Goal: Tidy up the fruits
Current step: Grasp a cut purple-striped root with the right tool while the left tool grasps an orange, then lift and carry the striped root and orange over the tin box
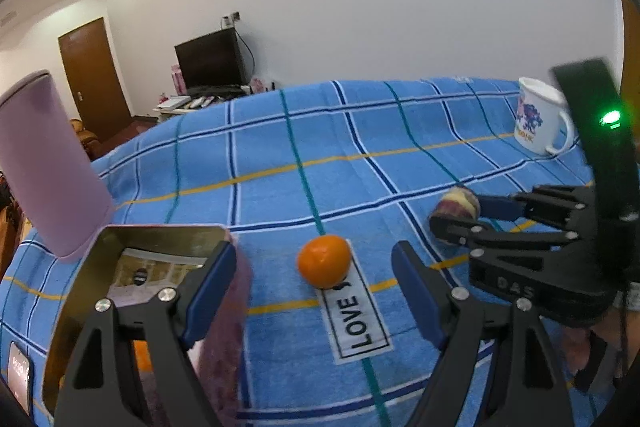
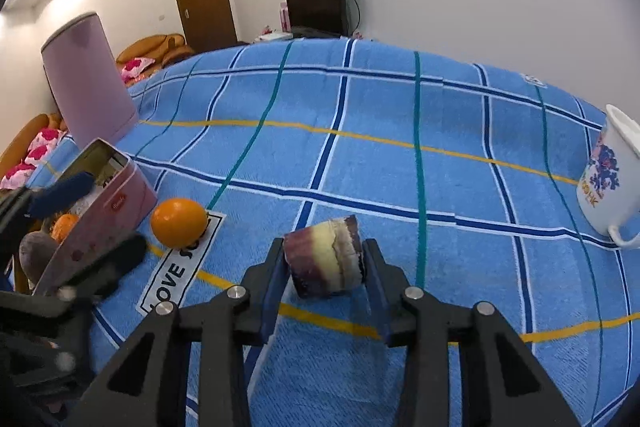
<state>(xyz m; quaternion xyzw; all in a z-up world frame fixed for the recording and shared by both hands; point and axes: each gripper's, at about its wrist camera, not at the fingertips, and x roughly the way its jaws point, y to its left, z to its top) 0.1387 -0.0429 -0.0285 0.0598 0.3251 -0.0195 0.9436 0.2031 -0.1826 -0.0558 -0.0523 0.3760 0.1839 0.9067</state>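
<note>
From the left wrist camera, the left gripper (image 1: 316,291) stands wide apart, its left finger over the rim of the pink rectangular tin box (image 1: 160,239). A round orange fruit (image 1: 324,265) lies between the spread fingers on the blue checked towel cloth (image 1: 280,155), touching a white "LOVE" label (image 1: 358,311). To the right, the right gripper (image 1: 456,217) clasps a purple-and-cream cut fruit piece (image 1: 456,205). A white printed mug (image 1: 540,115) stands far right; a tall pink cylinder container (image 1: 48,163) stands left.

From the right wrist camera, the right gripper (image 2: 325,259) clenches the fruit piece (image 2: 326,257) just above the cloth (image 2: 360,167) (both pads press its sides). The orange (image 2: 179,223) sits just beside the tin (image 2: 108,215), which holds another orange fruit (image 2: 64,225).
</note>
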